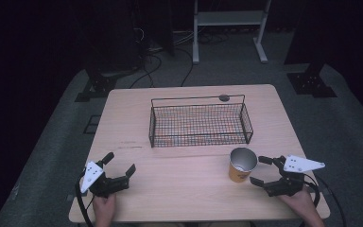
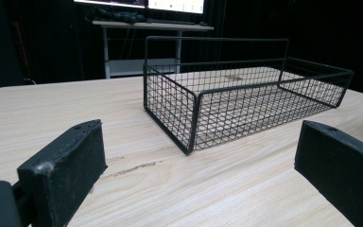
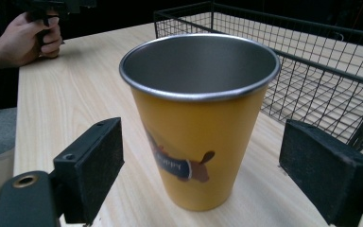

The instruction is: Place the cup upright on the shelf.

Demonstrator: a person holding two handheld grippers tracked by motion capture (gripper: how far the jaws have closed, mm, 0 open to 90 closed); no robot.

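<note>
Right claw wide open beside cup

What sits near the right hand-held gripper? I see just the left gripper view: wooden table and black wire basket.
Observer: An upright yellow metal cup with a silver interior stands between the right hand-held gripper's open jaws, untouched.
Operator: Anything printed on it?
Observer: A small brown dog-like figure, low on its side in the right gripper view.
Operator: Where is the cup relative to the basket?
Observer: In the high view it stands just in front of the black wire basket's right end, on the wooden table.
</note>
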